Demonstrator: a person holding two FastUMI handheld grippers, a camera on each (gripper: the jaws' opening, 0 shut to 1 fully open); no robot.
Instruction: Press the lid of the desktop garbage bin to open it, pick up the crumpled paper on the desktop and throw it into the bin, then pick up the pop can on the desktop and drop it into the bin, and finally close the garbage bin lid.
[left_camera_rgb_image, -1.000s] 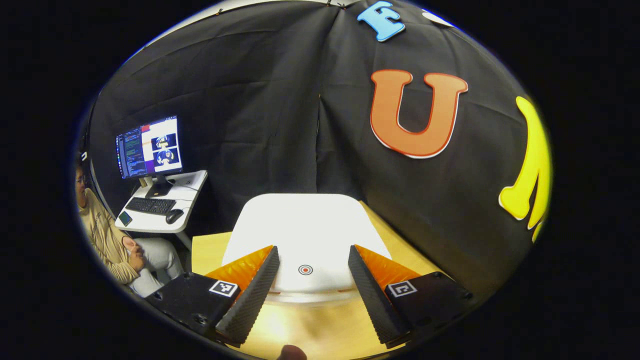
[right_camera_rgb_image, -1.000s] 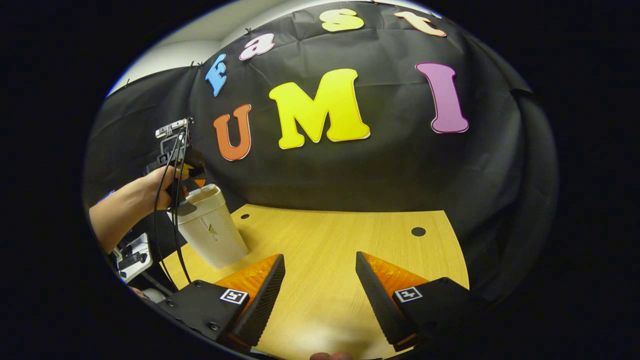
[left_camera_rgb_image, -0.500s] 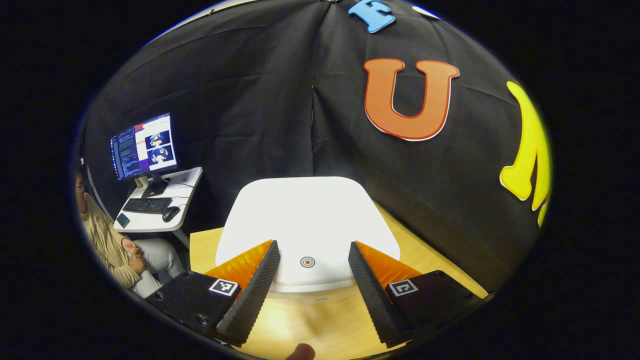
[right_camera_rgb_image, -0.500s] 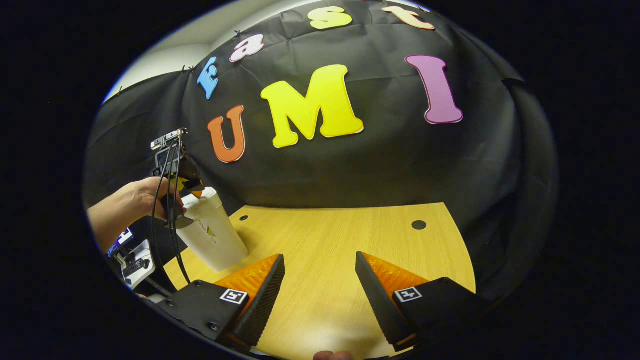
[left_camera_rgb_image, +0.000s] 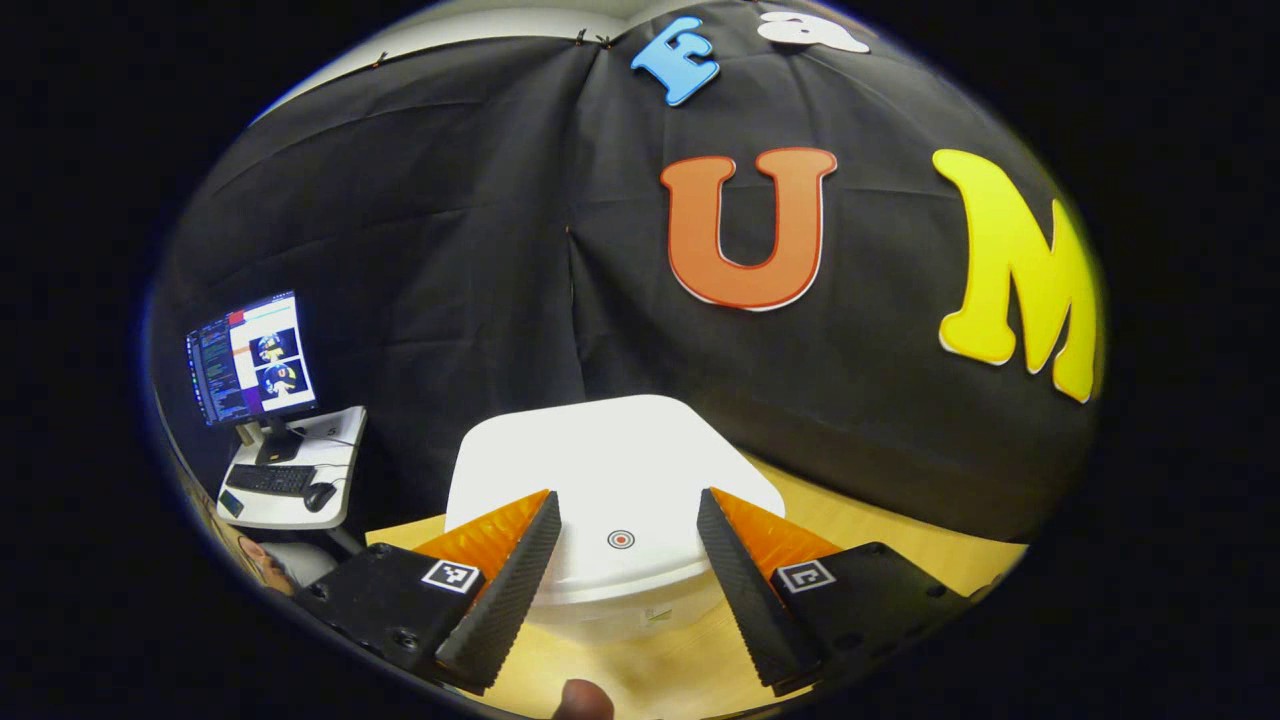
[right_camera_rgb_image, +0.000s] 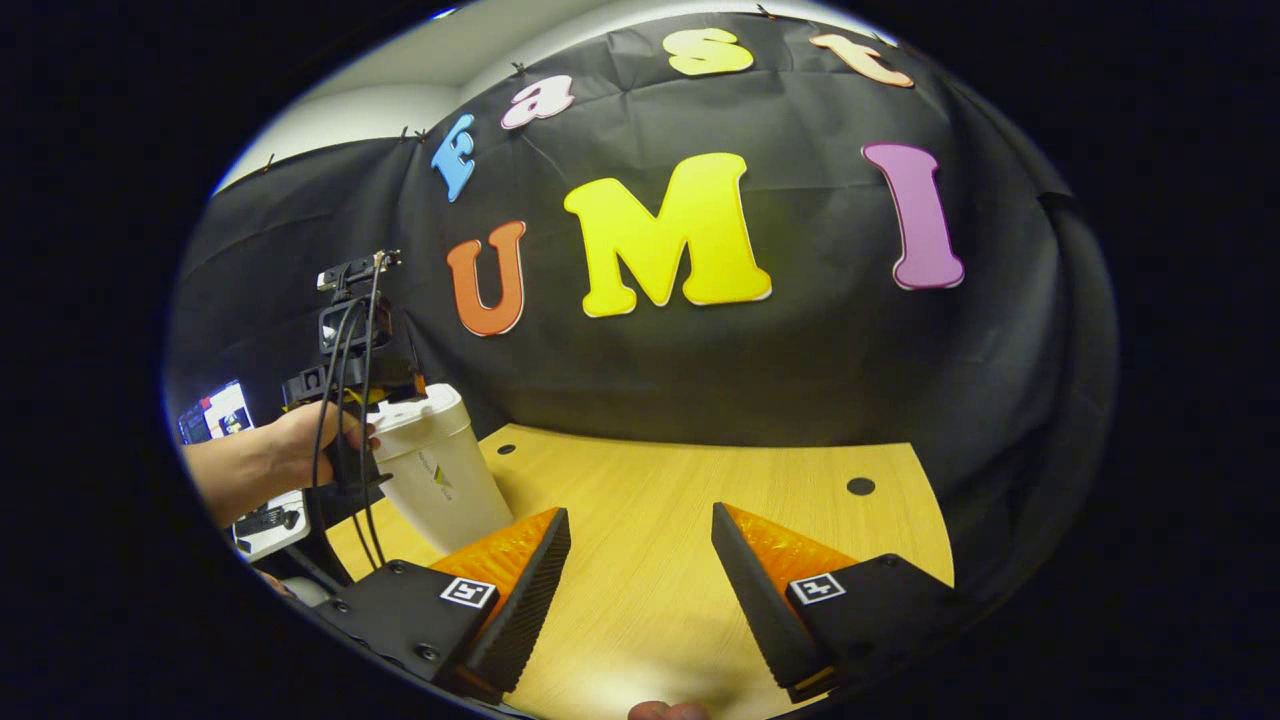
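Note:
The white garbage bin (right_camera_rgb_image: 447, 482) stands at the left side of the wooden table (right_camera_rgb_image: 680, 500). Its lid (left_camera_rgb_image: 610, 450) lies flat and shut, with a small red ring mark (left_camera_rgb_image: 621, 539) near the front edge. My left gripper (left_camera_rgb_image: 625, 495) hovers open just over the lid, one finger to each side of the mark. In the right gripper view that left gripper (right_camera_rgb_image: 397, 387) sits at the bin's top, held by a hand (right_camera_rgb_image: 300, 440). My right gripper (right_camera_rgb_image: 640, 510) is open above the bare tabletop, to the right of the bin, with nothing between its fingers.
Beyond the table's left edge stands a small white desk (left_camera_rgb_image: 290, 490) with a monitor (left_camera_rgb_image: 250, 358), a keyboard and a mouse. The tabletop has round holes (right_camera_rgb_image: 860, 486) near its far edge. The black cloth wall runs close behind the bin.
The left gripper dipped toward the lid, then drew back and turned right; the bin's front wall now shows under the lid. The right gripper shifted only slightly.

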